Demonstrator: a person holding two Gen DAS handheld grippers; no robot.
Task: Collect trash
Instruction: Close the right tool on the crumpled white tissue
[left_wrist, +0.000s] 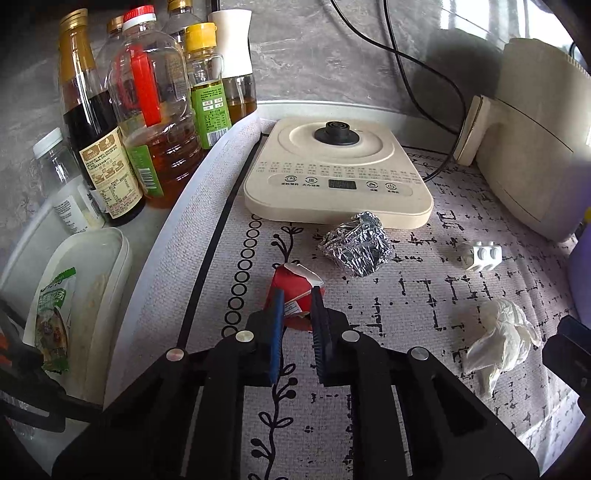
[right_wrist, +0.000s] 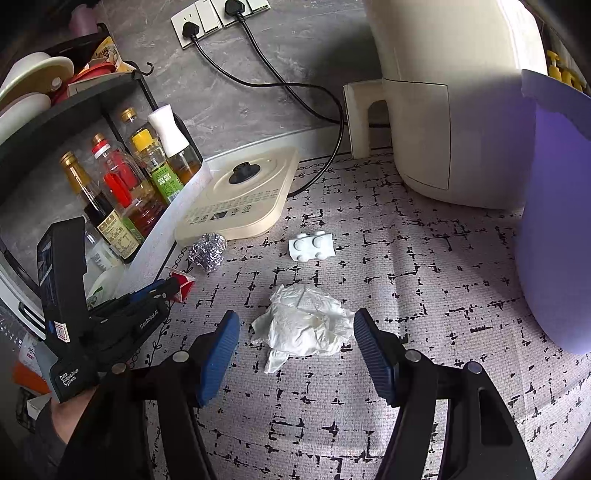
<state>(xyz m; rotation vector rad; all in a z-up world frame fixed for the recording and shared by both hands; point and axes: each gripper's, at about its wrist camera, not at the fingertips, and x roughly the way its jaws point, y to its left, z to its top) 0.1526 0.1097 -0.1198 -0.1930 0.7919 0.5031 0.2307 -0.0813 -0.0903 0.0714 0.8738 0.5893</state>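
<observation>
My left claw (left_wrist: 297, 295) grips the red carton scrap (left_wrist: 295, 291) on the patterned mat of the desk (left_wrist: 406, 295), one blue pad on each side of it; the scrap stands tilted, its torn white edge up and pointing away from me toward the crumpled foil ball (left_wrist: 356, 243), which lies just in front of the cream induction base (left_wrist: 338, 170). My right claw (right_wrist: 295, 332) is spread wide, its pads either side of the crumpled white tissue (right_wrist: 304, 325) without touching it; the tissue is a lump with no clear long axis, one loose tail trailing toward me. A white blister pack (right_wrist: 312, 245) lies flat beyond it, its long side running left to right. A lavender bin (right_wrist: 554, 221) stands at the right beside the cream appliance (right_wrist: 454, 103). On my left claw's body I read "GenRobot.AI" and "Data Acquisition System". The bottle (left_wrist: 99, 147) labels are too small to read.
</observation>
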